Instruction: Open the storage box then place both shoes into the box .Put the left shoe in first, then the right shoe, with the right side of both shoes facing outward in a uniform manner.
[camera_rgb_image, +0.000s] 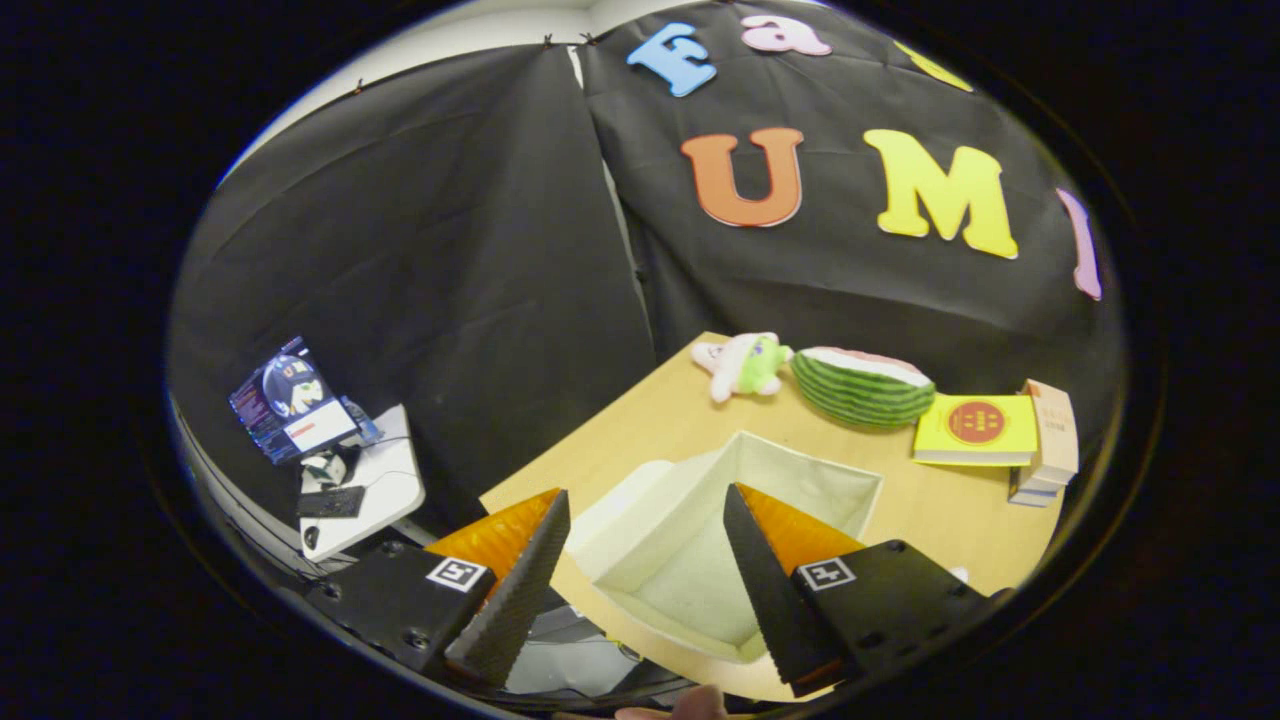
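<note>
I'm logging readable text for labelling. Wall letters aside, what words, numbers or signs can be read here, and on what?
Yellow book: red round emblem, print too small to read.
Tan item beside it: print blurred.
Square code markers behind the fingers: patterns, no words.
Gripper: fingers open above the open storage box; no text on the box.
Nothing here is legible.

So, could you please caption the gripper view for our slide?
Open gripper hovering above the open storage box on the table.
</note>
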